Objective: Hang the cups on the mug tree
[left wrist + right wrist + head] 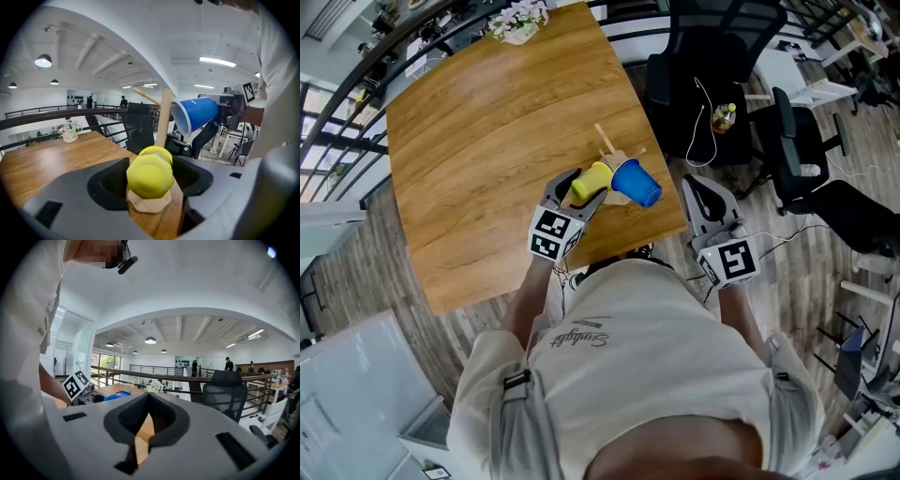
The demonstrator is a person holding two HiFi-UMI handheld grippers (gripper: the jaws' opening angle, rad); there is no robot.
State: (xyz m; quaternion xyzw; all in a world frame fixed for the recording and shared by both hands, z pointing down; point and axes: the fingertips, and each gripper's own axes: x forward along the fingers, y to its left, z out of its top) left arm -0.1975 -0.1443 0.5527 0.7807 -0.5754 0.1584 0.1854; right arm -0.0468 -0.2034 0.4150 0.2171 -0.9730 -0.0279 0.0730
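Note:
The wooden mug tree (608, 142) stands near the table's front right corner. A blue cup (637, 183) hangs on it, mouth towards the trunk (164, 117); this blue cup (197, 115) also shows in the left gripper view. My left gripper (584, 190) is shut on a yellow cup (591, 180), which lies on its side right against the tree. In the left gripper view the yellow cup (149, 176) turns its bottom to the camera, above the tree's base. My right gripper (701, 194) hangs shut and empty beyond the table's right edge.
The wooden table (487, 141) carries a small flower vase (517, 23) at its far edge. Black office chairs (703, 75) and cables stand right of the table. A railing runs along the far left. The person's body fills the lower head view.

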